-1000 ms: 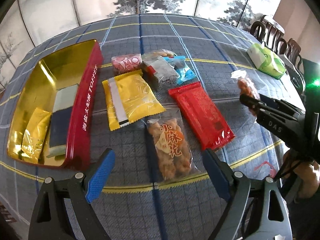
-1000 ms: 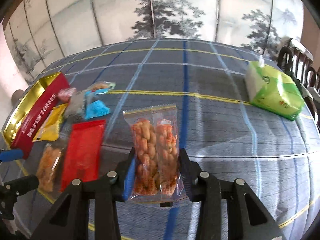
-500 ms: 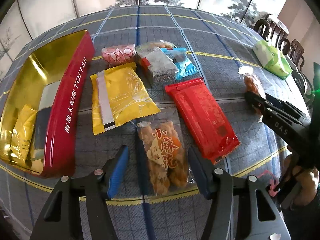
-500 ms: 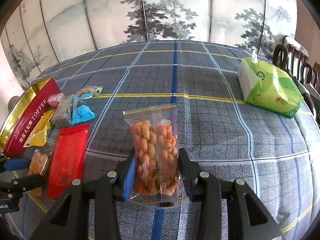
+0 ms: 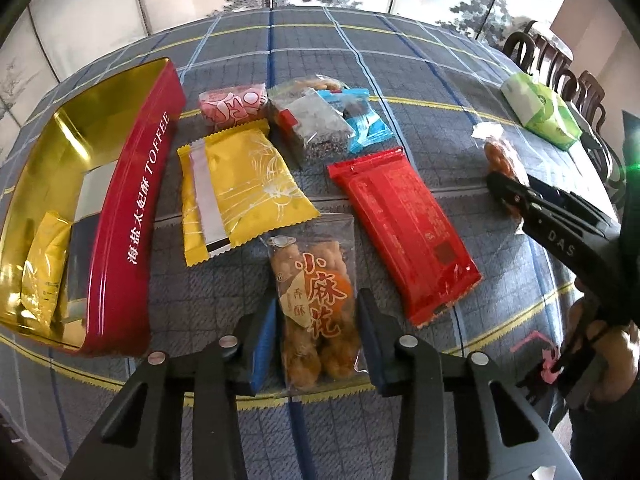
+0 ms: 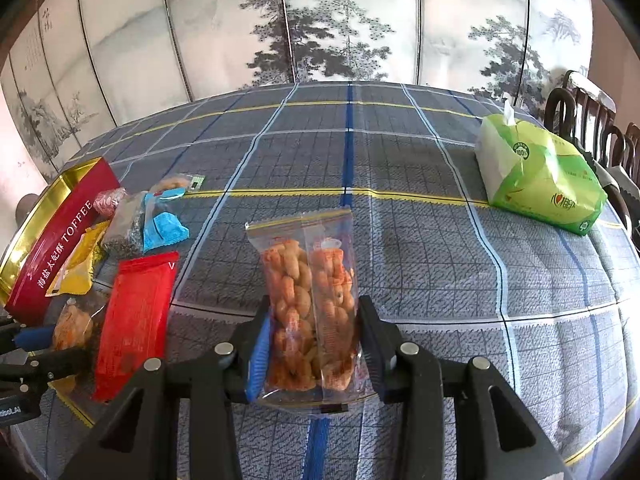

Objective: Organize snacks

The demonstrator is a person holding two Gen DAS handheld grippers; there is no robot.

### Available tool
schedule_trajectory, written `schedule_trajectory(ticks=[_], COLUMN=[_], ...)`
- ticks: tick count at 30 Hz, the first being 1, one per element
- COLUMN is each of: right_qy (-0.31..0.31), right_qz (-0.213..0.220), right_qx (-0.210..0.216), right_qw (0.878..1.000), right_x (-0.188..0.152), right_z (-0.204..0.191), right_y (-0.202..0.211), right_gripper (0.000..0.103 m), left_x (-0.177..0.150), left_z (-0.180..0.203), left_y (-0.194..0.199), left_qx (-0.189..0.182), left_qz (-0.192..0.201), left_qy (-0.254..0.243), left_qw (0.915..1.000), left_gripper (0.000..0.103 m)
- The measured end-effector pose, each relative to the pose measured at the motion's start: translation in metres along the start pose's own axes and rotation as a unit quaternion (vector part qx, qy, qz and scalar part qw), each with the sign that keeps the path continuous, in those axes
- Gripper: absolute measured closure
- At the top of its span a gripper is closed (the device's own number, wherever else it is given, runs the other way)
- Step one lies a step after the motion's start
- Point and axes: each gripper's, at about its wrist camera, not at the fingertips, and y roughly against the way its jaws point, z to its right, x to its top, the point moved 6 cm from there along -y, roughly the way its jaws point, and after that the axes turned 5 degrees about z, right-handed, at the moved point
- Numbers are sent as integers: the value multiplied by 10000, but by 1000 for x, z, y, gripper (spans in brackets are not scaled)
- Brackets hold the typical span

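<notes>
Clear bag of fried dough twists (image 6: 312,312) clamped upright between right gripper (image 6: 311,344) fingers, above plaid tablecloth (image 6: 440,280). Left gripper (image 5: 318,340) part open, straddling labelled twist packet (image 5: 316,300) flat beside red toffee tin (image 5: 132,220); contact unclear.

The toffee tin (image 5: 132,216) is metal, with a mirror-gold interior and a glossy red lacquered outer wall, and it stands on a matt woven plaid tablecloth (image 5: 424,120) of coarse texture. The twisted-dough snack bag (image 5: 316,304) is clear, glossy plastic film (contents visible), while the red packet (image 5: 400,224) and yellow packet (image 5: 240,184) are opaque, shiny film. The tissue pack (image 6: 536,172) has a smooth, glossy green plastic wrapper.
</notes>
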Motion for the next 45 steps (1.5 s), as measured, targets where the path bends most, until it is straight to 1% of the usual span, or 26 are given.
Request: schedule_trajectory(ticks=[6, 12, 17, 21, 26, 32, 35, 38, 42, 45], right_qy=[87, 195, 264, 267, 271, 277, 276, 278, 273, 273], right_qz=[-24, -41, -51, -52, -51, -49, -51, -52, -51, -51], right_qx=[-92, -208, -277, -277, -304, -327, -330, -328, -351, -354], right_qw=[9999, 9996, 9993, 9992, 9992, 9991, 9991, 9991, 9990, 9990], right_x=[0, 0, 0, 0, 0, 0, 0, 0, 0, 0], right_z=[-3, -6, -7, -7, -7, -6, -6, -6, -7, -6], right_y=[-3, -3, -3, -3, -2, -2, -2, -2, -1, 0], right_gripper=[62, 62, 62, 62, 62, 62, 62, 62, 62, 62], left_x=[-10, -17, -10, 0, 17, 30, 34, 38, 38, 33], left_z=[3, 2, -2, -14, -50, -106, -138, -163, -187, -198], left_y=[11, 29, 50, 68, 85, 88, 84, 79, 69, 57], left_qx=[-89, -242, -314, -287, 11, 414, 657, 731, 899, 934], left_qz=[-13, 54, 292, 534, 824, 892, 841, 765, 647, 486], left_qy=[-200, -331, -356, -305, -136, 170, 311, 498, 459, 482], left_qw=[9998, 9991, 9984, 9977, 9965, 9950, 9938, 9931, 9928, 9933], left_gripper=[69, 69, 69, 69, 69, 69, 68, 68, 68, 68])
